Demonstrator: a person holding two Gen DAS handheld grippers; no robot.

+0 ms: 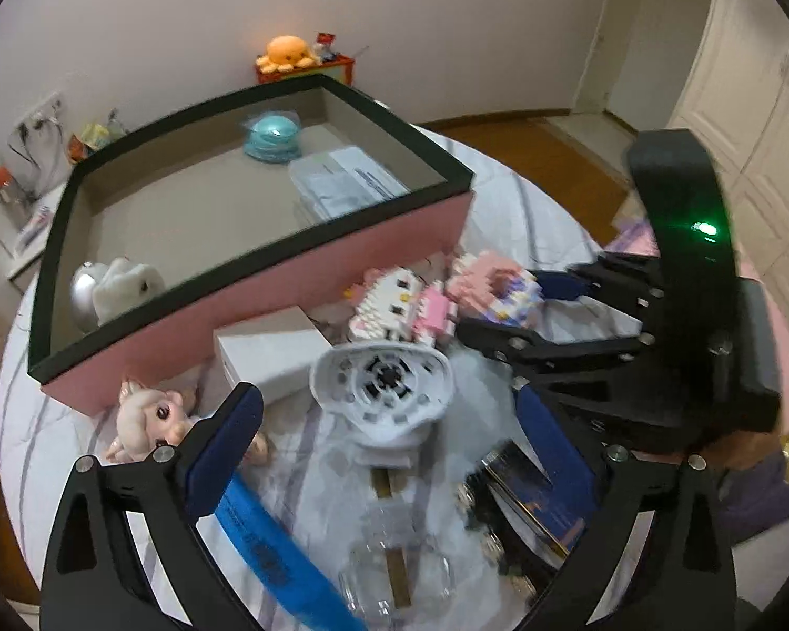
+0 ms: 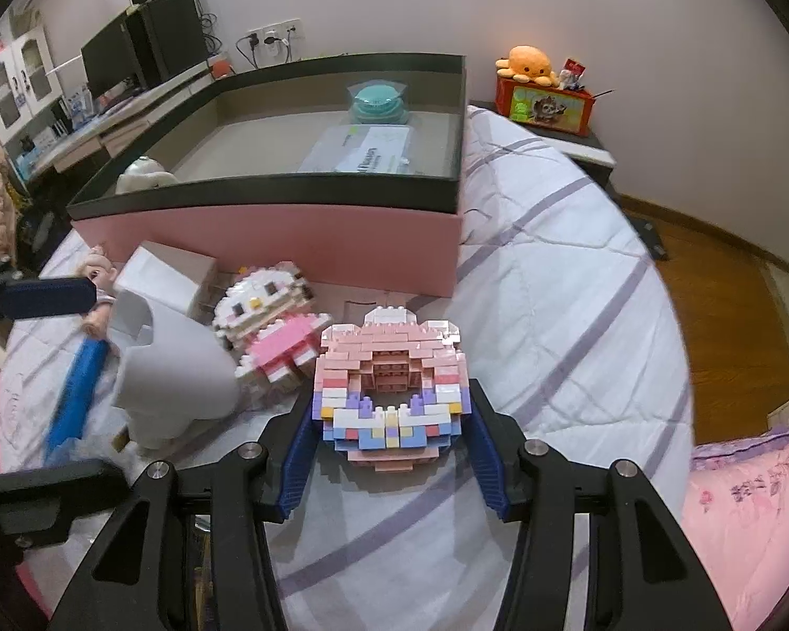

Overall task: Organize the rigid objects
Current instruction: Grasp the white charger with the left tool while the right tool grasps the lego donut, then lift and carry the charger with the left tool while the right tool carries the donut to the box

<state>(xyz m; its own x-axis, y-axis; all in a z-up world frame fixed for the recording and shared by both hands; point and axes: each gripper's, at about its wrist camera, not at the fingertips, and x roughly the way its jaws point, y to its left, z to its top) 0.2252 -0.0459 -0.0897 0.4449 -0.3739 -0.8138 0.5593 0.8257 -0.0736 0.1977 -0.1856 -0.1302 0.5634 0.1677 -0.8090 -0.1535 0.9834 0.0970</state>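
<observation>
Pink-and-lilac ring-shaped model of small plastic bricks (image 2: 392,394), lower centre of the right wrist view, resting on the white quilt with lilac stripes (image 2: 552,289) and bracketed by the right gripper (image 2: 392,452), whose blue pads press its two sides: the grasp step appears complete. Upper centre, the large pink-walled cardboard box with a black rim (image 2: 268,242) stands just behind, already containing a teal round item, a clear flat packet and a white plush. Left of the model lie a white-and-pink brick cat figure (image 2: 268,315) and a white plastic fan-like housing (image 2: 173,368). In the left wrist view the left gripper (image 1: 389,436), lower frame, stands wide and empty above that housing. Next move, by judgement: lift the model clear of the rim and lower it into the box's bare floor.
</observation>
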